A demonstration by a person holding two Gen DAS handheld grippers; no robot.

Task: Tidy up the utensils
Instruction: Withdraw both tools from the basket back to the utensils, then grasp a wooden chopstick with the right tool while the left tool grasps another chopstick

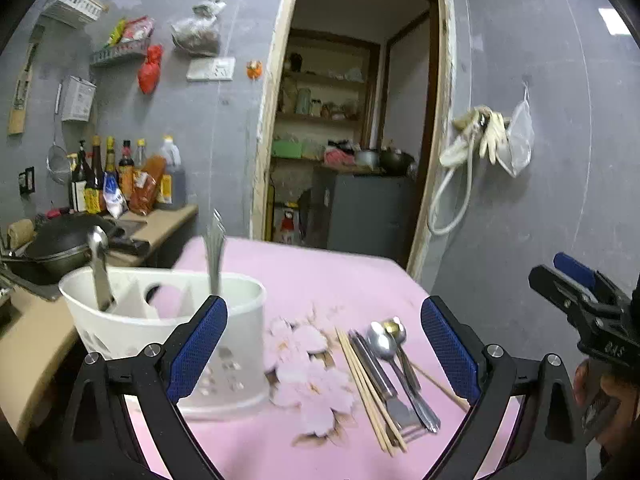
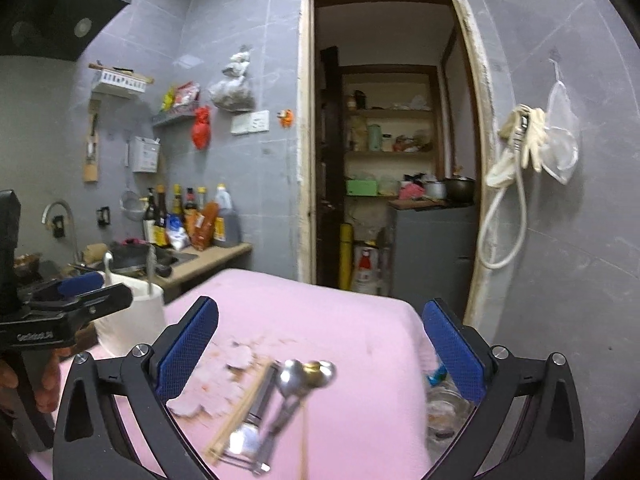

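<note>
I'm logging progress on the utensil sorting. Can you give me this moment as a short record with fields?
surface: pink cloth with flower print
holder: white utensil caddy, on the cloth's left side
in holder: spoon and fork, upright, in separate compartments
still loose: chopsticks, spoons and other flat metal pieces, lying together right of the caddy
left gripper: open, nothing between its jaws
right gripper: open, above the loose pile, holding nothing
</note>
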